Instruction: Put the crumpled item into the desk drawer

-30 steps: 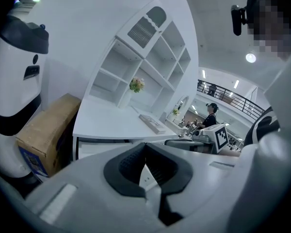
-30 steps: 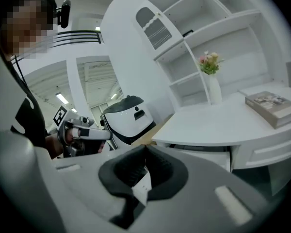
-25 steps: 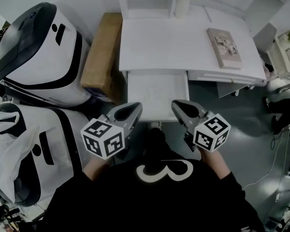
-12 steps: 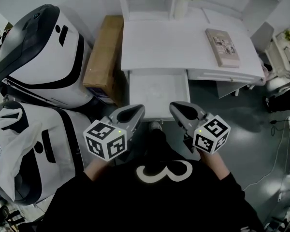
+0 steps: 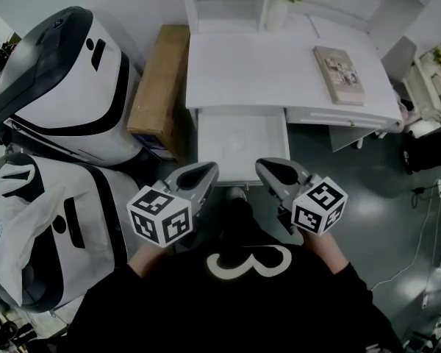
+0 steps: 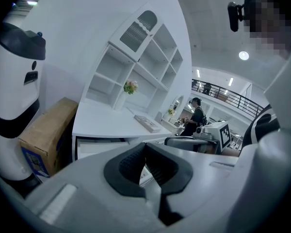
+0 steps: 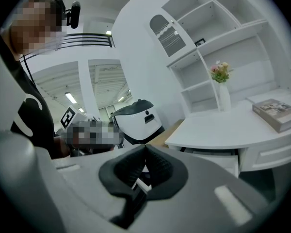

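Both left gripper (image 5: 206,170) and right gripper (image 5: 264,167), pressed together and empty, have barely shifted before the open drawer (image 5: 202,149); neither carries the crumpled item.

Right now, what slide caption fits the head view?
Grey left gripper and grey right gripper, both shut, hover before the pulled-out white desk drawer.

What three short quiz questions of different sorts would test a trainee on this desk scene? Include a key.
1. True or false: the desk drawer is pulled open.
2. In the head view, what lies on the right part of the desk? A) book B) mug C) laptop
3. Fill in: the left gripper and right gripper are both ____, with nothing between their jaws.
Key: 1 true; 2 A; 3 shut.
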A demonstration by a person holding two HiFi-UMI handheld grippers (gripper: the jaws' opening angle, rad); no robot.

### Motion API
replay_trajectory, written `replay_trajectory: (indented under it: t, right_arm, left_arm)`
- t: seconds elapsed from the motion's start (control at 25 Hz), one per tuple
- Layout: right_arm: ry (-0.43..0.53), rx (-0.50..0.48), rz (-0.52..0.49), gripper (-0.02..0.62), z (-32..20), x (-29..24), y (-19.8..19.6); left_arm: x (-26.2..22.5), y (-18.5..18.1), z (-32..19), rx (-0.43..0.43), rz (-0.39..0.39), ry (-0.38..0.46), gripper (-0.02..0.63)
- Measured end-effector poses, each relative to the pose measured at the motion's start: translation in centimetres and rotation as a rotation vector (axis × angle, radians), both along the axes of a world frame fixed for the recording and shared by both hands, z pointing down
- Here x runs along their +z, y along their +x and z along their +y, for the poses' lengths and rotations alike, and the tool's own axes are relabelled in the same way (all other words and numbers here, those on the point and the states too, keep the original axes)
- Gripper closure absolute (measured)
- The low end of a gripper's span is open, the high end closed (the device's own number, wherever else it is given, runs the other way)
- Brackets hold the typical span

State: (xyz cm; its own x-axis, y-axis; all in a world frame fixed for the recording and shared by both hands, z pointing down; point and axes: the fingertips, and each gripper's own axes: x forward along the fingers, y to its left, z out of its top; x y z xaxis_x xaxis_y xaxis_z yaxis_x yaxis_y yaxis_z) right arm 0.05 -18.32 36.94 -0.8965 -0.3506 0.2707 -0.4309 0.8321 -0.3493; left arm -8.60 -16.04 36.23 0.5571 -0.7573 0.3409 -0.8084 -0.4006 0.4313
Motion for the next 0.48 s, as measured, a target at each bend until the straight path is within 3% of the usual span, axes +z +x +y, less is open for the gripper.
replay_trajectory:
  t: [0.48]
  right_arm:
    - [-0.013, -0.011, 0.001, 0.592, -0.52, 0.74, -0.09]
  left_arm:
    - [0.68, 0.36, -0.58, 0.008, -0.004, -0.010, 0.597]
